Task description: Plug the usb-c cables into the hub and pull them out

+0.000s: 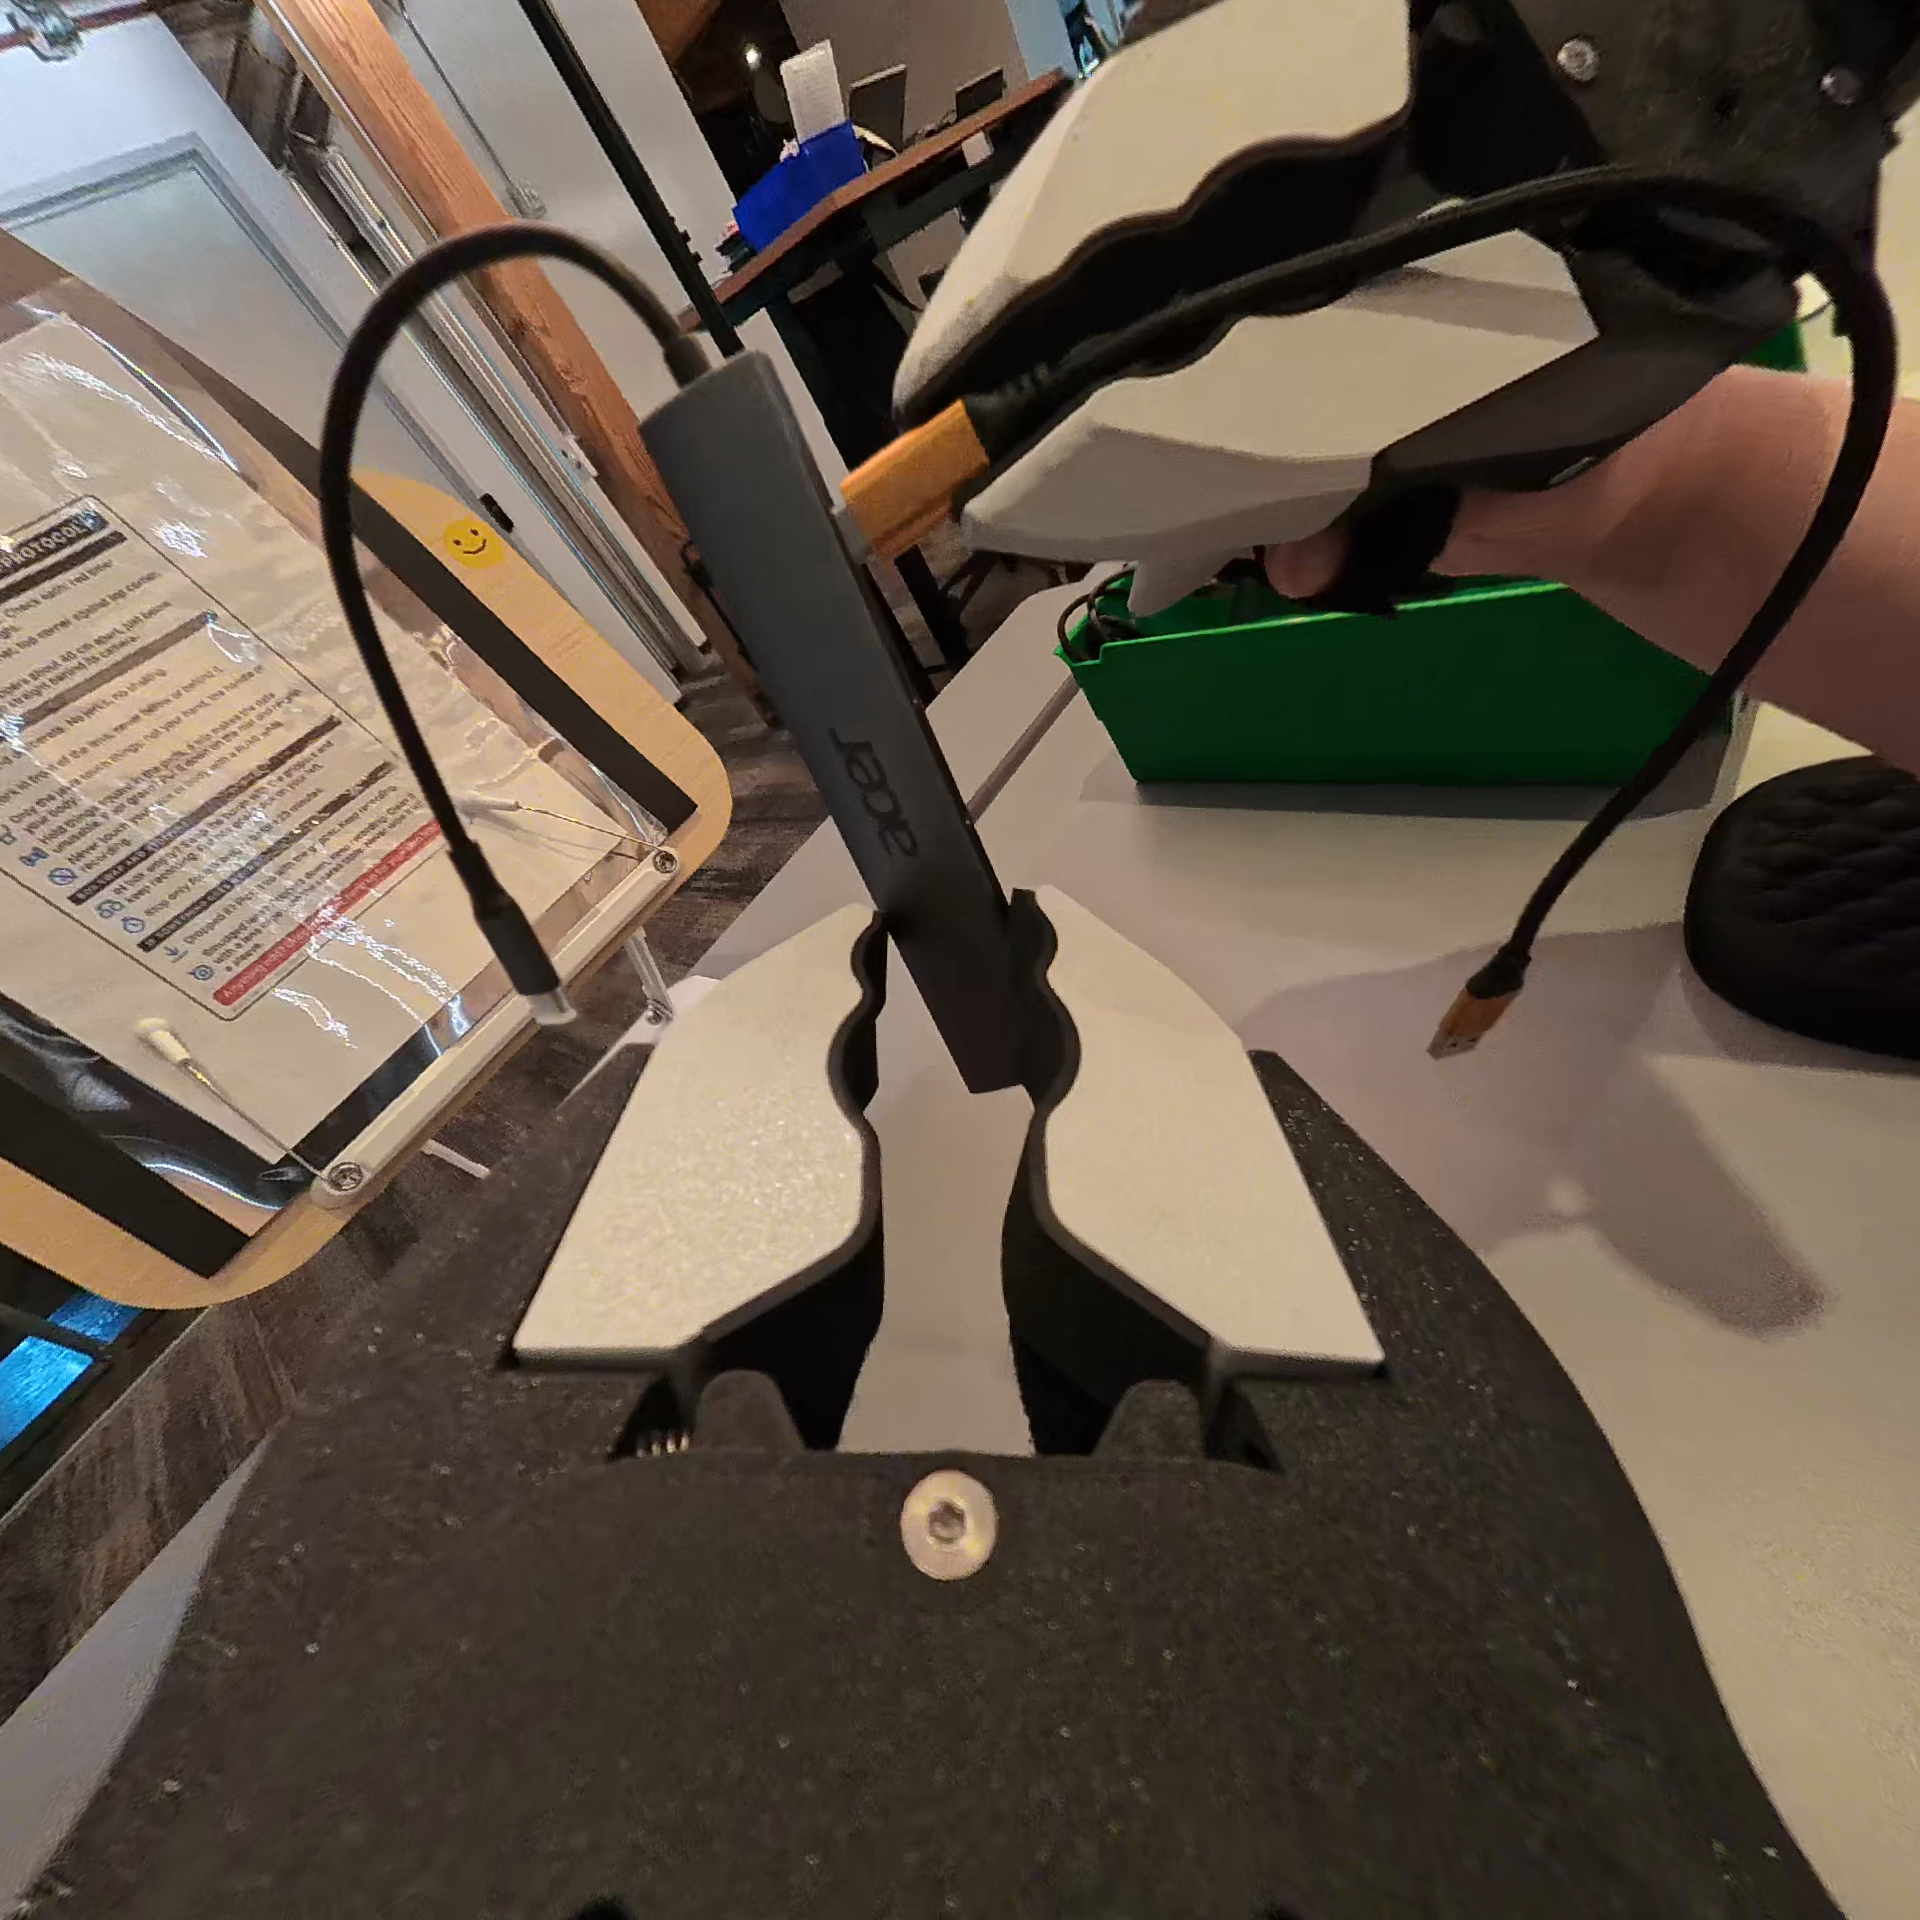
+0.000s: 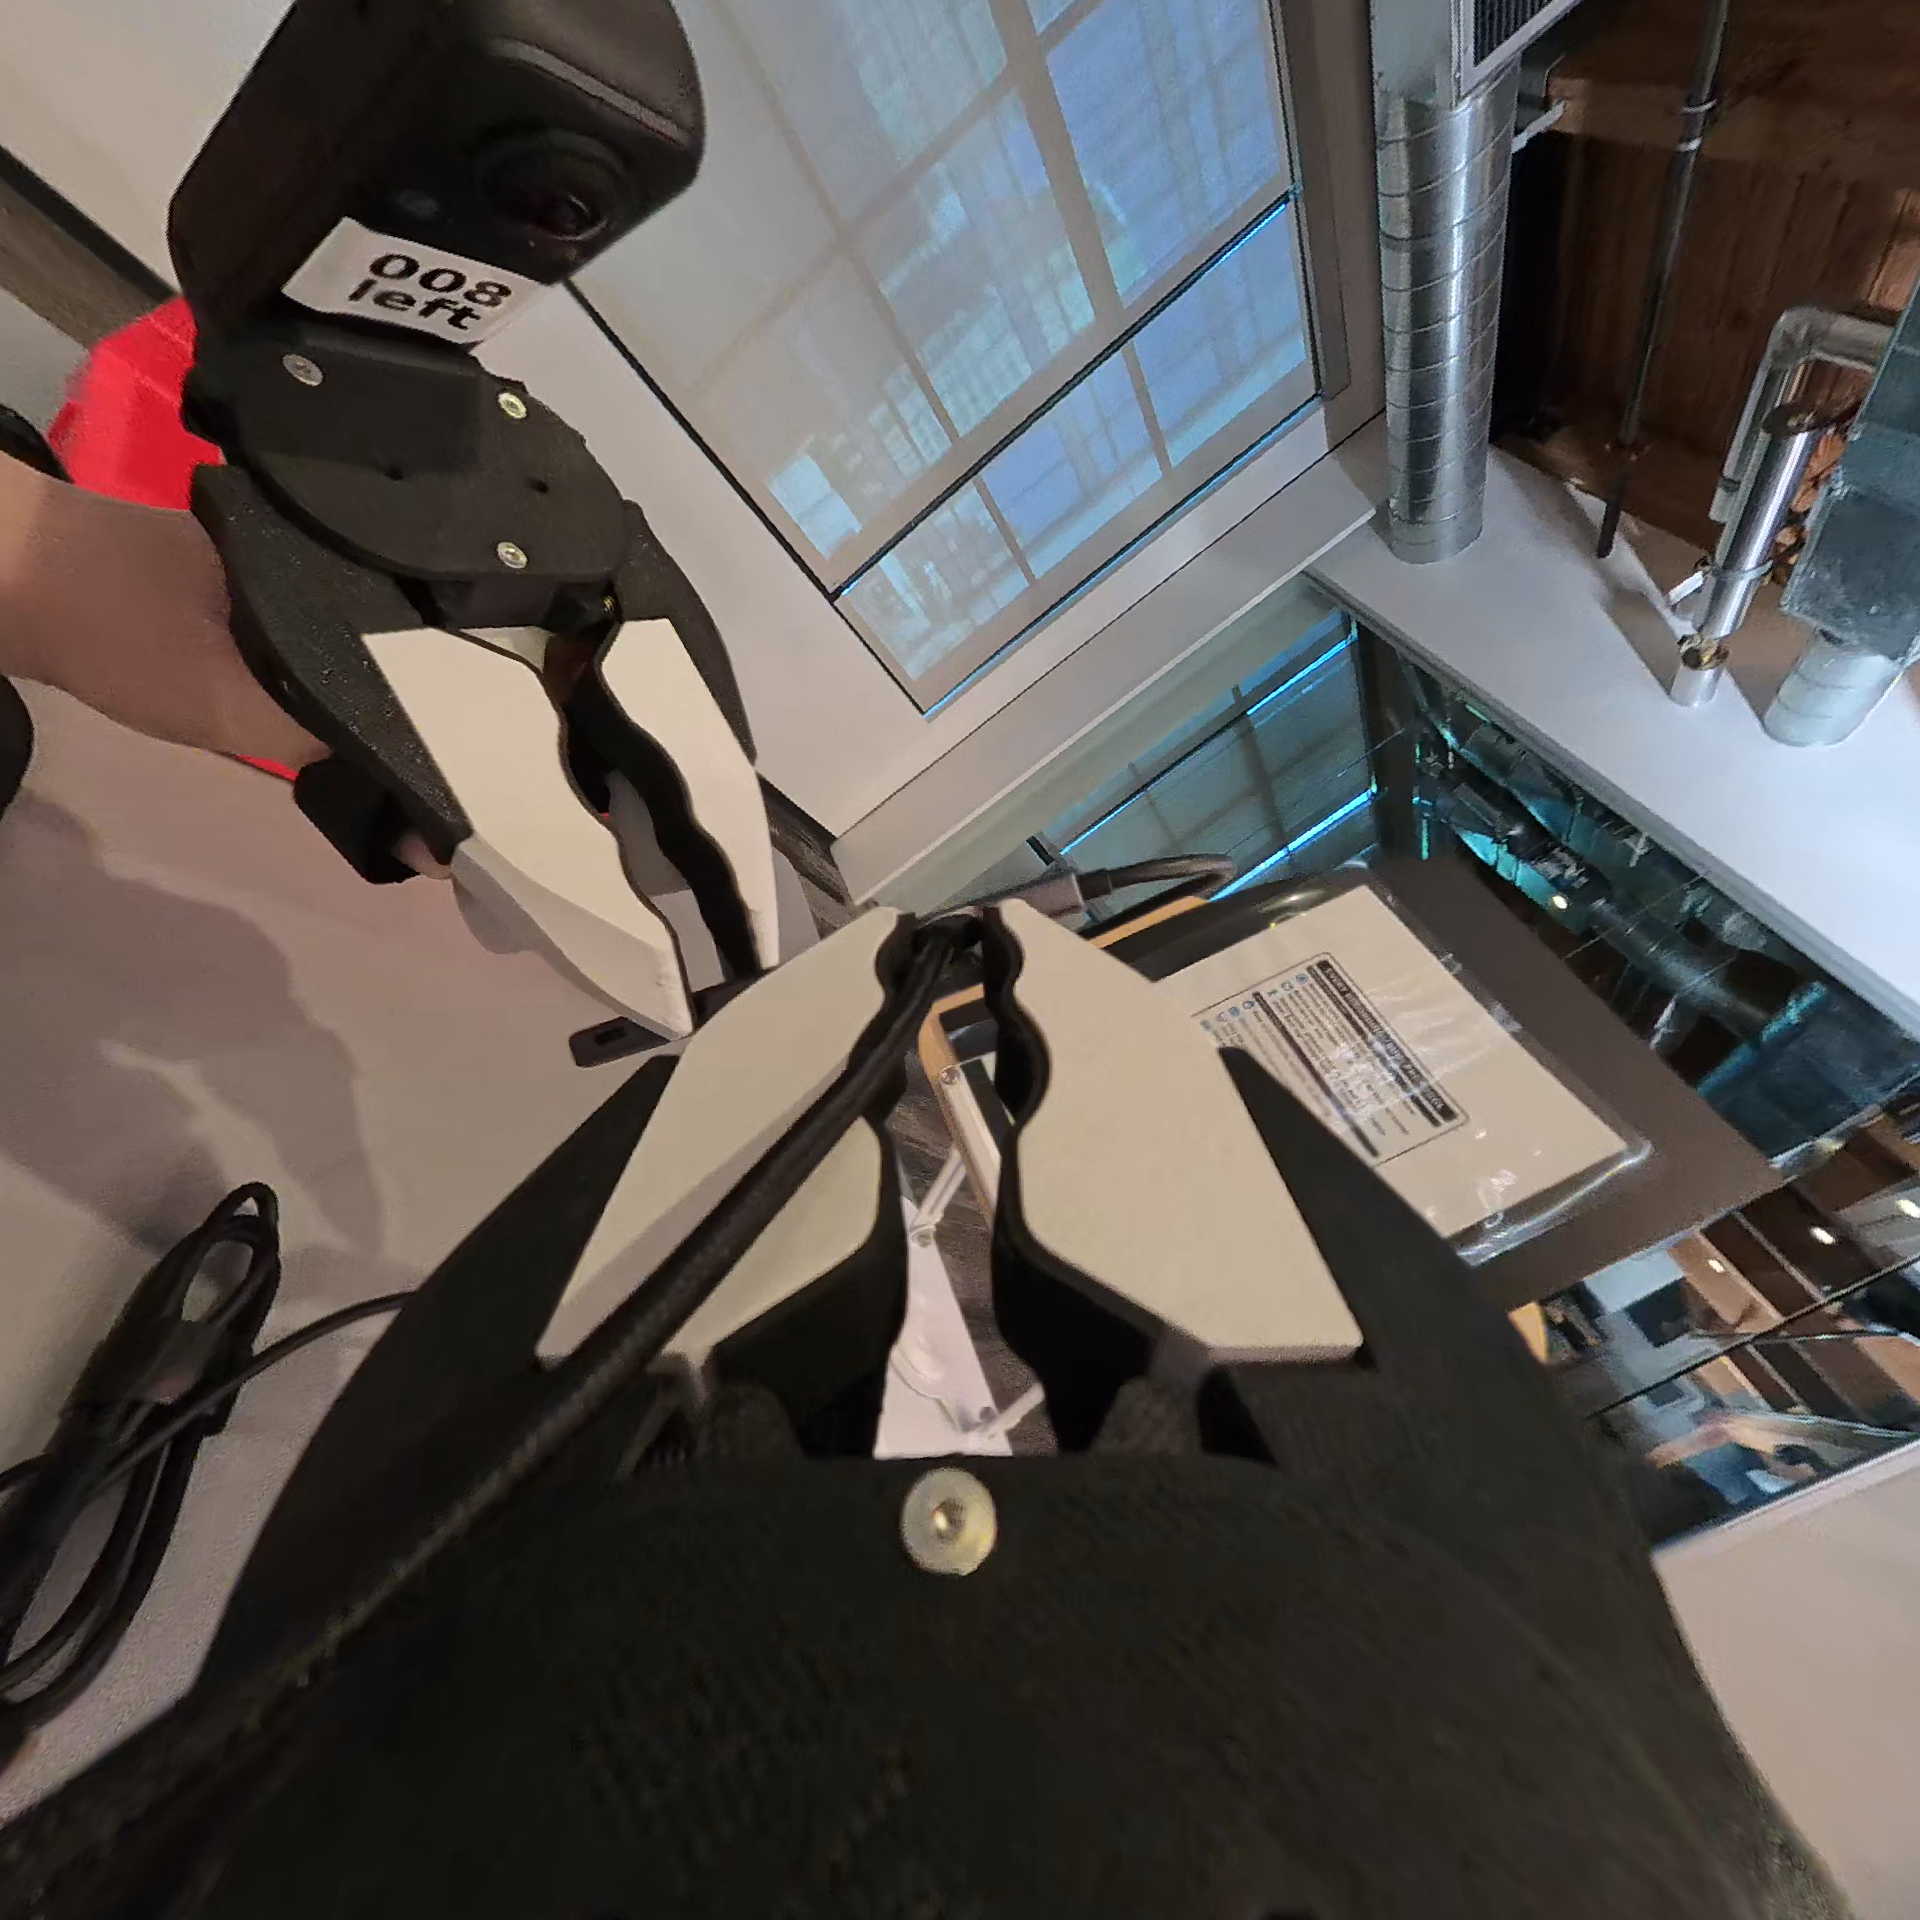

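Note:
My left gripper [image 1: 951,914] is shut on the lower end of a dark grey hub [image 1: 821,623] and holds it upright, tilted left, above the white table [image 1: 1299,935]. The hub's own black pigtail cable [image 1: 343,540] loops left and hangs free. My right gripper [image 1: 935,447] is shut on a black braided cable [image 2: 769,1174] just behind its orange connector [image 1: 914,478]. The connector's metal tip meets the hub's right side; I cannot tell how deep it sits. The cable's other orange plug [image 1: 1470,1023] dangles over the table. In the right wrist view my right gripper [image 2: 951,925] hides the connector, with the left gripper [image 2: 727,987] close at its left.
A green bin [image 1: 1403,696] stands on the table behind the right gripper. A black padded rest [image 1: 1808,904] lies at the right. A plastic-covered sign board [image 1: 260,779] leans off the table's left edge. A bundle of black cables [image 2: 177,1320] lies on the table. Tip to tip, the grippers are about 7 centimeters apart.

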`<state>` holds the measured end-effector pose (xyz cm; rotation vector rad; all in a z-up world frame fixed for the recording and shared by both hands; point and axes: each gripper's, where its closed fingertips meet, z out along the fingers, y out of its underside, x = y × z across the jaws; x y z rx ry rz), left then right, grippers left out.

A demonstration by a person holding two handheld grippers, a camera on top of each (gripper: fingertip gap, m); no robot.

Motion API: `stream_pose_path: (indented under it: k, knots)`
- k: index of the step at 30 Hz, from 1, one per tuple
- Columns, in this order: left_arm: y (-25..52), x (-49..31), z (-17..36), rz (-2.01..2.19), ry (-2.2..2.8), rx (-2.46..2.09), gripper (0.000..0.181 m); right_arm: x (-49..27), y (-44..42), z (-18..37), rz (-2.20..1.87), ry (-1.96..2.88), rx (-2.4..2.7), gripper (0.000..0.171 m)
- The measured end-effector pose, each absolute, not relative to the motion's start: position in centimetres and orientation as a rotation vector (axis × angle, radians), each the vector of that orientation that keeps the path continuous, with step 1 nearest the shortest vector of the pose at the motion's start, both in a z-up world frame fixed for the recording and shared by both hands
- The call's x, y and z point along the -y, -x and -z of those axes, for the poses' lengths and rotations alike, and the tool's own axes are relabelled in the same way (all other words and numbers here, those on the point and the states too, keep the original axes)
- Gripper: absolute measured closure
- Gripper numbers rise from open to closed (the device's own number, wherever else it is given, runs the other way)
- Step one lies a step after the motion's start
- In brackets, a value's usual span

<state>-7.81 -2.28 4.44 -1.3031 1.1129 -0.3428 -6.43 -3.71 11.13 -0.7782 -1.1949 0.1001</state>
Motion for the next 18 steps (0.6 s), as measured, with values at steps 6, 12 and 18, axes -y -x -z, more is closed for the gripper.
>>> stream_pose_path:
  k: [6,12,18]
  knots:
    - [7.3,2.8,-5.2,0.475,1.288,-1.060,0.159,5.2,7.1,-12.1,-0.029,0.715,1.212,0.158]
    - [6.0,1.8,-6.3,0.754,1.247,-0.903,0.150,5.1,7.4,-11.9,0.002,0.710,1.228,0.159]
    - [3.7,1.7,-2.5,0.937,1.389,-0.991,0.158,2.5,6.6,-9.3,-0.023,0.828,1.268,0.158]
